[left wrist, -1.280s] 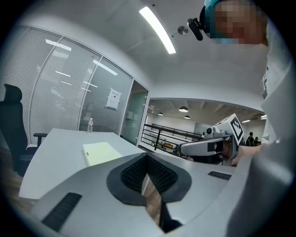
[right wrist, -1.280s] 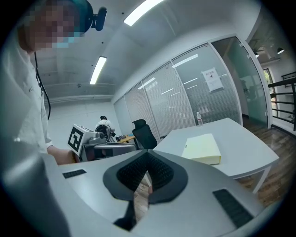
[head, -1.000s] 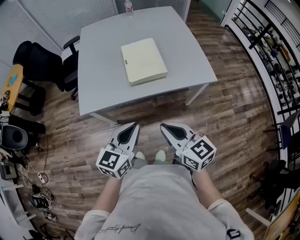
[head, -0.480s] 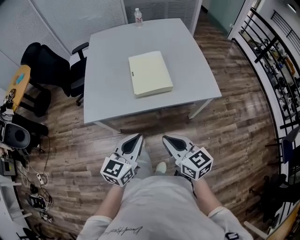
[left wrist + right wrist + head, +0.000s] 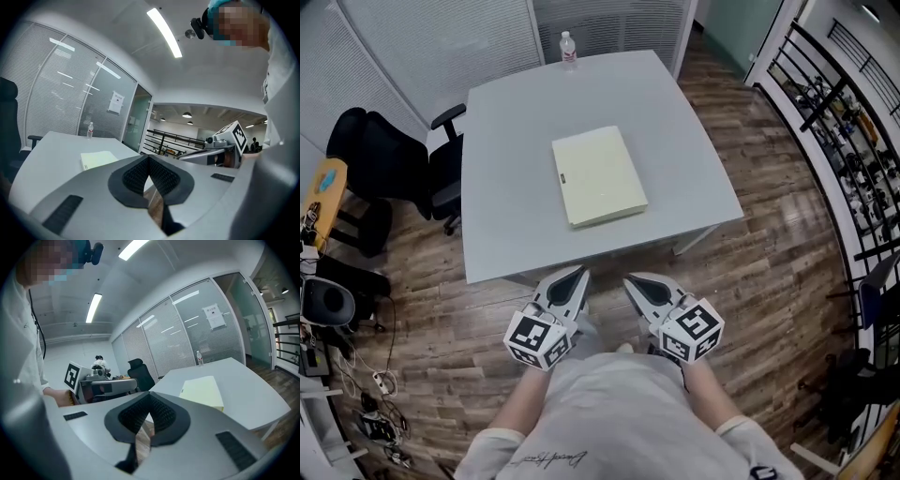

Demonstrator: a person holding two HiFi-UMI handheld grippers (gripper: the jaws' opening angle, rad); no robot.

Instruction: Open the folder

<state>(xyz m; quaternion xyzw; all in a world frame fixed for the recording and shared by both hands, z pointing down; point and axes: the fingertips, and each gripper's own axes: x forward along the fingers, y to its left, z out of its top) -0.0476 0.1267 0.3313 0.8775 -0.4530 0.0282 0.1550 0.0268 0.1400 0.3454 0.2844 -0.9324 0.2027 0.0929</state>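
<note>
A pale yellow folder (image 5: 598, 175) lies closed and flat on the grey table (image 5: 502, 216), a little right of its middle; it also shows as the folder (image 5: 97, 159) and the folder (image 5: 202, 392) in the two gripper views. My left gripper (image 5: 575, 277) and right gripper (image 5: 634, 281) are held side by side in front of my body, just short of the table's near edge, both pointing toward it. Each is shut with its tips together and nothing between them. Neither touches the folder.
A water bottle (image 5: 568, 47) stands at the table's far edge. A black office chair (image 5: 394, 159) sits at the table's left side. Cables and gear lie on the wooden floor at the left (image 5: 342, 328). A black railing (image 5: 853, 141) runs along the right.
I have stepped closer to the table: it and the folder sit lower and nearer in the head view, and both grippers, still shut, now reach its near edge.
</note>
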